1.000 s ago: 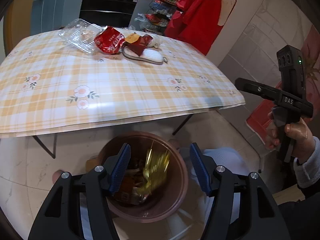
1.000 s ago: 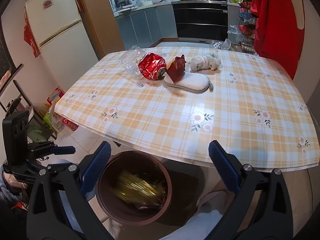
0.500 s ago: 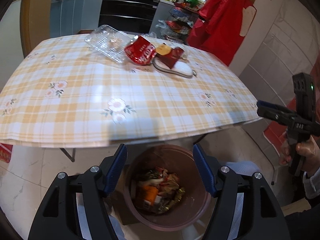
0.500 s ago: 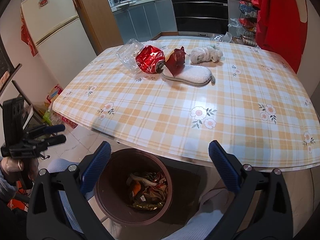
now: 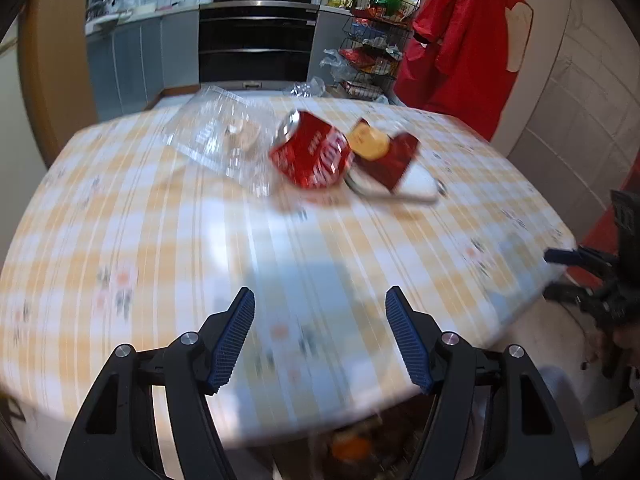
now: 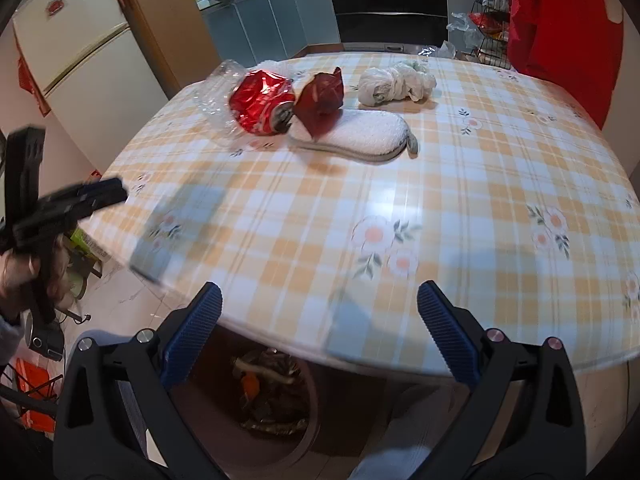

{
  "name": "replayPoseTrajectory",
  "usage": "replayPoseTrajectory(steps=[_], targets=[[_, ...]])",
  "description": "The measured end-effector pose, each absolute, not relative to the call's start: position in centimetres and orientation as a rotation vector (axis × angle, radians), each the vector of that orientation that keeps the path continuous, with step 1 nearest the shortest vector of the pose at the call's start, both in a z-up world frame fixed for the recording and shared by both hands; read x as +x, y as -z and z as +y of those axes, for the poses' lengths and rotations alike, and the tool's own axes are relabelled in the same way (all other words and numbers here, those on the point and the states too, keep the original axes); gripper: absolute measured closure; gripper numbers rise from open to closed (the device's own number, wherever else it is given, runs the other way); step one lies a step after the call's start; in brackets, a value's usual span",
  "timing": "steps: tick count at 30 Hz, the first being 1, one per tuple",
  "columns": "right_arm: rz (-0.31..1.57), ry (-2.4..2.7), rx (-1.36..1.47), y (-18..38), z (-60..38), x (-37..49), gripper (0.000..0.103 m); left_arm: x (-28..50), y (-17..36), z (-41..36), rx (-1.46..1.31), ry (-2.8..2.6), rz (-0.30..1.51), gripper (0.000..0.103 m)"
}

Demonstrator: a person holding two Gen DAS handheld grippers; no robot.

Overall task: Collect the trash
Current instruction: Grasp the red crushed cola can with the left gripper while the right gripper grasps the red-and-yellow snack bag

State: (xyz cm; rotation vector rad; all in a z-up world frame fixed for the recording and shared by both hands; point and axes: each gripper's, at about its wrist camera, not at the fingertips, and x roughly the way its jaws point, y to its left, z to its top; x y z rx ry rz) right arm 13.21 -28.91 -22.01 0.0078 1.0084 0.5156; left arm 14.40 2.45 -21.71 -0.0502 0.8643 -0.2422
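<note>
Left gripper (image 5: 320, 336) jaws spread, empty, over checked counter (image 6: 460, 200). On counter's far side, left to right: clear plastic container (image 6: 218, 92), crushed red can (image 6: 260, 102), red wrapper (image 6: 322, 96) on white slipper (image 6: 360, 138), knotted white bag (image 6: 394, 82). Right gripper (image 6: 318, 330) jaws spread, empty. Trash bin (image 6: 310, 400) below counter edge.

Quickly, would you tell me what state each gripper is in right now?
Left gripper: open, nothing between its fingers.
Right gripper: open, nothing between its fingers.

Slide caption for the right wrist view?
Open right gripper faces crushed red can, wrapper and slipper.
</note>
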Motion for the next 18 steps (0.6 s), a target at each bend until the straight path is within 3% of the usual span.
replayPoseTrajectory(steps=[10, 18], targets=[[0.97, -0.543, -0.047, 23.0, -25.7, 22.7, 0.006, 28.9, 23.9, 1.0, 0.046, 0.181, 0.795, 0.036], [0.91, -0.567, -0.074, 22.8, -23.2, 28.6, 0.007, 33.9, 25.5, 0.7, 0.077, 0.16, 0.774, 0.038]])
